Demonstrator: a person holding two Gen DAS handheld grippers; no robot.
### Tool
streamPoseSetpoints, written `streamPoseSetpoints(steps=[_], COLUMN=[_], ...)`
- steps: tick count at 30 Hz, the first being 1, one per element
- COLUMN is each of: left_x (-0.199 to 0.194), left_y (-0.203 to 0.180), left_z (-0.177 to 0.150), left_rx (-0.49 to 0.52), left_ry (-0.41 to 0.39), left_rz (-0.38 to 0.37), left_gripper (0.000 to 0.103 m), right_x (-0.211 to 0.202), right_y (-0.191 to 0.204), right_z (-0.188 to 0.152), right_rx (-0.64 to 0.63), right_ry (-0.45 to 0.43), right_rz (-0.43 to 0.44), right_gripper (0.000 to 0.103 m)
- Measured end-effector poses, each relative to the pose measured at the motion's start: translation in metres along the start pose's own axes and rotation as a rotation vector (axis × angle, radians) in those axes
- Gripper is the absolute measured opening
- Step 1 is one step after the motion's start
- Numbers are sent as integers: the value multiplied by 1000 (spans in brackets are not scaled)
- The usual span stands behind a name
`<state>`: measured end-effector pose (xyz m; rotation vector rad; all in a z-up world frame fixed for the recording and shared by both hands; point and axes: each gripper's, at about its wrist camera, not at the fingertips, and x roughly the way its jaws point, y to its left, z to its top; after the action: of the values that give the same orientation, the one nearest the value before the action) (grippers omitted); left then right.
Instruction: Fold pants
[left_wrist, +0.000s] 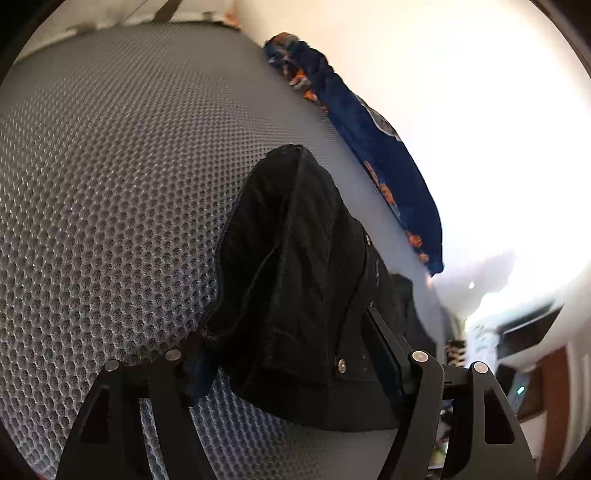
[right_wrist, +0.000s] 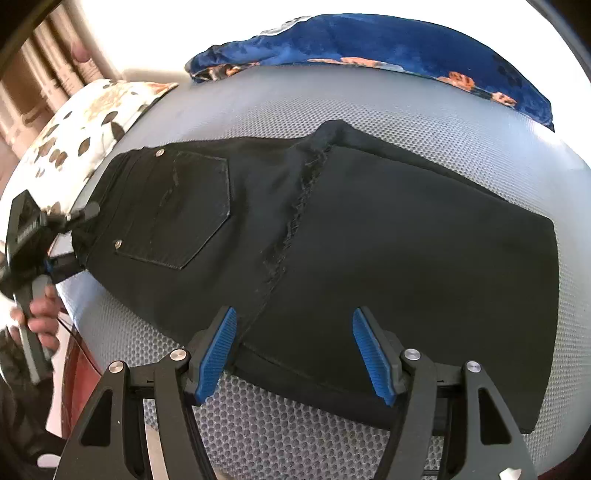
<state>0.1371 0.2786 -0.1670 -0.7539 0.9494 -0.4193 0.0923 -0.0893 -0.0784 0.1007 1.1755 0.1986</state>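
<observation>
Both sets of jaws stand parted. The right gripper shows its blue pads spread at the bottom centre of its view, poised over the near edge of the black pants with no cloth pinched. The left gripper straddles the waistband end at the bottom of its own frame, the cloth lying between its fingers; whether either finger touches it cannot be told.

The pants lie across the grey mesh mattress, filling the middle of the right view, already doubled leg over leg and apparently folded over once; a further fold likely remains.

Only the right view shows the back pocket, the floral pillow at upper left and a hand gripping the left tool. The left view alone shows the bunched waistband close up. A blue patterned blanket edges the top.
</observation>
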Motion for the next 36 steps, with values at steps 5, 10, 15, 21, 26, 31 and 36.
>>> streamPoseSetpoints(steps=[5,10,15,21,26,31,36], left_x=[16,25,8,15,53,126,181], left_y=[-3,-15,-87,-202,-281,-329,-347], left_z=[17,29,35,12,-23,-76,-137], left_rx=[-71,-73,69,279,426,546,698], left_ry=[44,70,23,21,82,198,286], left_rz=[30,37,-22,-68,-88,-32,61], left_gripper=[40,26,25,25,25,25,25], right_x=[-1,-14,-34,-58,-84,-101,-97], right_y=[-9,-22,-44,-90,-133,-175,-210], right_z=[2,1,2,1,-4,-18,-27], right_rx=[38,90,134,241,322,383,439], right_ry=[-8,-41,-89,-154,-212,-246,-231], right_rz=[0,19,18,38,44,41,63], right_gripper=[63,63,63,63,63,64,64])
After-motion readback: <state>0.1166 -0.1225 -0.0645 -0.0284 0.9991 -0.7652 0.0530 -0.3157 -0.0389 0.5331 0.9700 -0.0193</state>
